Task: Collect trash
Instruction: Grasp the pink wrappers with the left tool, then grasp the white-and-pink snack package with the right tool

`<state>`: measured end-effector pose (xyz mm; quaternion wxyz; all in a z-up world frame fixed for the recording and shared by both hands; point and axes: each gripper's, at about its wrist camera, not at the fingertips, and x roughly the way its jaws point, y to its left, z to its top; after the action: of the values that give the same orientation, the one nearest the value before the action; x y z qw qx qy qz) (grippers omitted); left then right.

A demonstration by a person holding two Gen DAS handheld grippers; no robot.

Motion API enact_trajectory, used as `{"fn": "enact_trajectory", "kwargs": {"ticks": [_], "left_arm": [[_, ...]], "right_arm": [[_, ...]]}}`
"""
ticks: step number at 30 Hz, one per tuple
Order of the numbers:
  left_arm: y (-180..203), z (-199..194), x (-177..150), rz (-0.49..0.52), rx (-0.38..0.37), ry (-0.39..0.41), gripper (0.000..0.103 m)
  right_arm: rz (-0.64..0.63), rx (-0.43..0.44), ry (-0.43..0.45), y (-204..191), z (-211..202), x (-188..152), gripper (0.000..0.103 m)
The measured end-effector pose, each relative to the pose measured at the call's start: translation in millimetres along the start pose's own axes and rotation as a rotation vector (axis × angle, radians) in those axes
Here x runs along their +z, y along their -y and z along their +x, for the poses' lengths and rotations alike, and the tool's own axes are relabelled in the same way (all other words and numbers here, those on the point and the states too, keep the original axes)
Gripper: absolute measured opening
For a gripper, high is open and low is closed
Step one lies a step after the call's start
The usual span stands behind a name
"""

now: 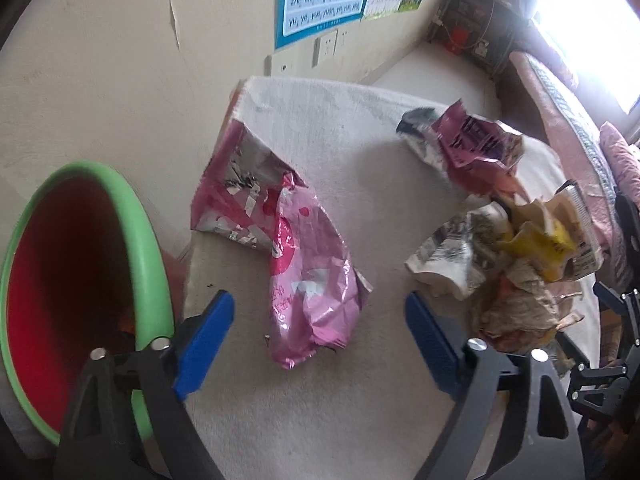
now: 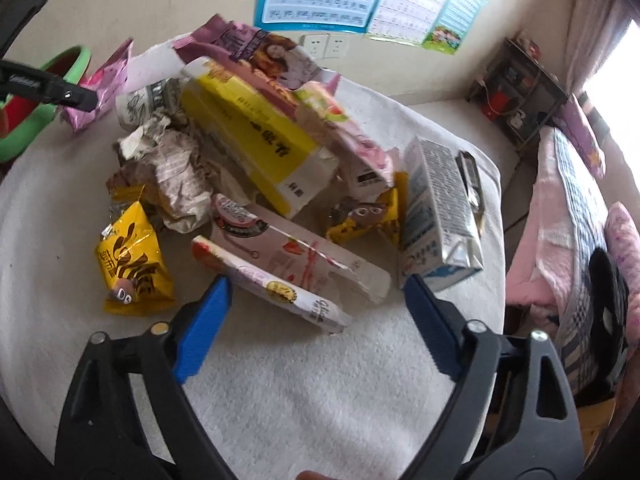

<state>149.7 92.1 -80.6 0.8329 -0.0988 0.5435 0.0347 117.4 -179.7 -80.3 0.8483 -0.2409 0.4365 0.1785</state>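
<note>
**Both claws spread wide above a worktop strewn with wrappers**

The worktop (image 1: 304,420) is draped in a nubbly off-white cloth, its edge sagging at 12 o'clock. In the left wrist view a crinkled pink foil wrapper (image 1: 308,280) lies long and twisted at the centre, silver lining showing where it is torn open at 11 o'clock. The left claw (image 1: 320,312) tilts steeply down over it, blue ribbed pads apart on either side of its lower end, touching nothing. At 9 o'clock stands a round bin (image 1: 148,248), smooth green rim, red inside, just off the worktop's edge. At 3 o'clock sits a crumpled heap: dull paper, yellow film, a maroon pouch (image 1: 476,144).

The right wrist view opens that heap out. A flattened pale-pink strawberry carton (image 2: 288,272) lies slantwise between the pads of the right claw (image 2: 318,292), which are spread and not pressing on it. At 9 o'clock is a puffy yellow snack bag (image 2: 134,268); at 3 o'clock an upright blue-and-white drink carton (image 2: 436,216) with folded corners; at 12 o'clock a long yellow-and-white box (image 2: 256,140) and wadded brown paper (image 2: 176,176). Only this view shows the cartons; only the left view looks into the bin's inside. The left claw's black arm crosses in at 10 o'clock, near the bin's rim.

A pink quilted bed (image 2: 560,200) lies at 3 o'clock.
</note>
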Motion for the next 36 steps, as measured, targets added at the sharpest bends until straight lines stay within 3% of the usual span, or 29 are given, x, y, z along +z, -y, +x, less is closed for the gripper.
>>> {"fn": "enact_trajectory", "kwargs": {"ticks": [2, 4, 8, 10, 11, 14, 18, 23, 26, 28, 30, 31, 32, 33, 36], "left_arm": [[-1, 4, 0, 0.008, 0.0, -0.015, 0.055], [-2, 8, -2, 0.019, -0.015, -0.033, 0.038], [-2, 8, -7, 0.028, -0.018, -0.035, 0.022], [-1, 6, -12, 0.031, -0.021, -0.03, 0.02], [0, 5, -15, 0.032, -0.022, -0.029, 0.019], [2, 0, -23, 0.029, -0.034, -0.021, 0.017], [7, -11, -33, 0.03, -0.057, -0.004, 0.016], [13, -28, -40, 0.034, -0.079, 0.02, 0.016], [16, -38, -45, 0.036, -0.094, 0.028, 0.016], [18, -45, -47, 0.05, -0.086, 0.037, 0.016], [18, -48, -49, 0.051, -0.085, 0.042, 0.016], [18, -51, -50, 0.051, -0.082, 0.045, 0.016], [18, -51, -50, 0.051, -0.081, 0.047, 0.016], [18, -54, -51, 0.051, -0.081, 0.049, 0.016], [19, -56, -50, 0.055, -0.081, 0.054, 0.016]], "right_arm": [[-0.036, -0.004, -0.002, -7, 2, -1, 0.07], [-0.081, -0.006, -0.002, -14, 5, -1, 0.065], [-0.104, -0.009, -0.007, -17, 6, -3, 0.048], [-0.1, -0.004, -0.004, -15, 1, -4, 0.041], [-0.098, 0.002, -0.004, -15, 0, -4, 0.032], [-0.063, 0.032, -0.004, -9, -9, -6, 0.023], [0.016, 0.098, -0.014, 1, -20, -12, 0.018], [0.119, 0.175, -0.012, 15, -31, -16, 0.001], [0.162, 0.214, -0.031, 18, -36, -21, 0.001], [0.153, 0.185, -0.026, 17, -42, -22, 0.002], [0.146, 0.19, -0.009, 19, -47, -19, 0.008], [0.147, 0.182, 0.004, 20, -49, -17, 0.031], [0.15, 0.173, 0.02, 22, -51, -15, 0.063], [0.159, 0.175, 0.041, 24, -54, -12, 0.072], [0.14, 0.169, 0.054, 23, -51, -1, 0.075]]}}
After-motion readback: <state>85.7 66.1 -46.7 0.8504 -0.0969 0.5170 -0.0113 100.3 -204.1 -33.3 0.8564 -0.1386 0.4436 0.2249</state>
